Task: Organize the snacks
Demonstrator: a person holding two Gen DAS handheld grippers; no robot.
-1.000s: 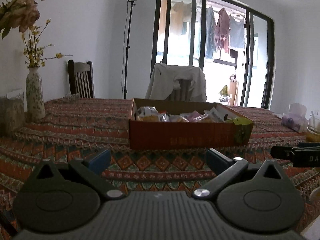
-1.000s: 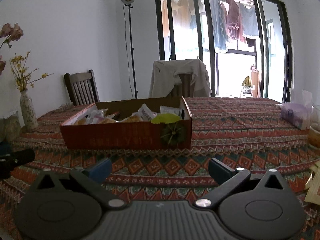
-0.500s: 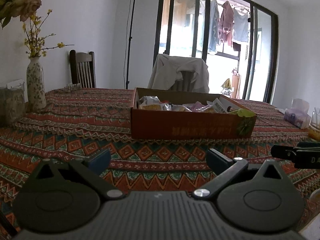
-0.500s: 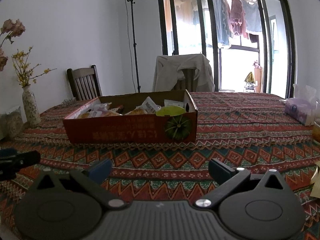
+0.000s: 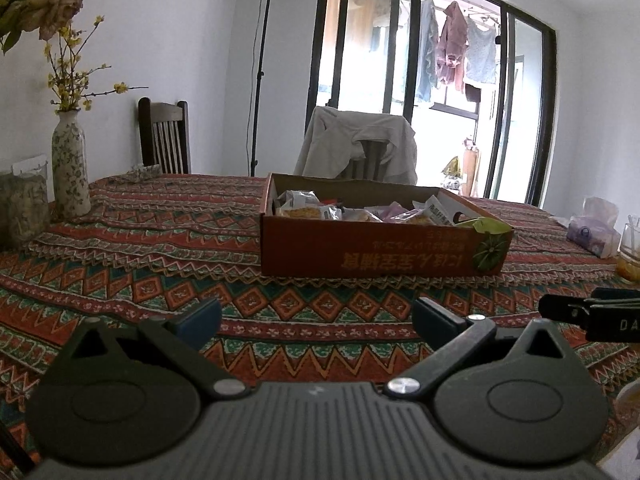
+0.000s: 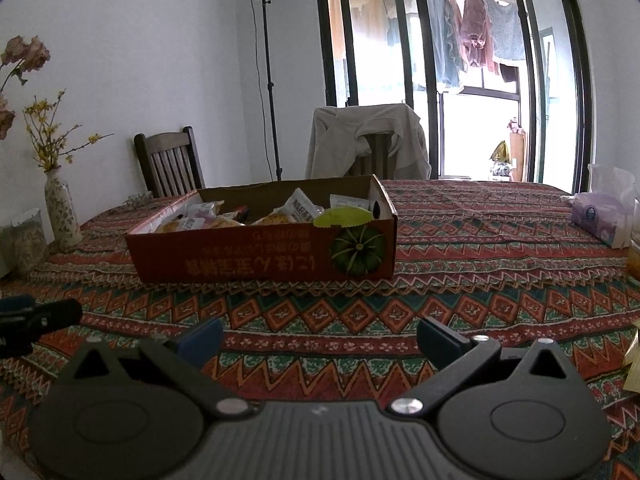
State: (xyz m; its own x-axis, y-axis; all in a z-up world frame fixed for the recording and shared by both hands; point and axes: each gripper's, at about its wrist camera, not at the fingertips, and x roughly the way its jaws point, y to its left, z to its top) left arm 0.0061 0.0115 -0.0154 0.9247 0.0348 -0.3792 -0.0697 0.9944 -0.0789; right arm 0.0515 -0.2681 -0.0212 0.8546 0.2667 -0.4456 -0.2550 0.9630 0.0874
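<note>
Left wrist view: left gripper (image 5: 316,316), fingers wide and empty, faces the snack box (image 5: 380,254) at centre frame. Right wrist view: right gripper (image 6: 320,334) likewise, box (image 6: 264,256) centre-left; reaching together could make them collide.

- Your cardboard box (image 5: 376,254) hides the lower parts of the snack packets (image 5: 308,210) behind its near wall
- The glass (image 5: 629,254) is cut off by the left wrist view's right edge
- The packets' print is too small to read
</note>
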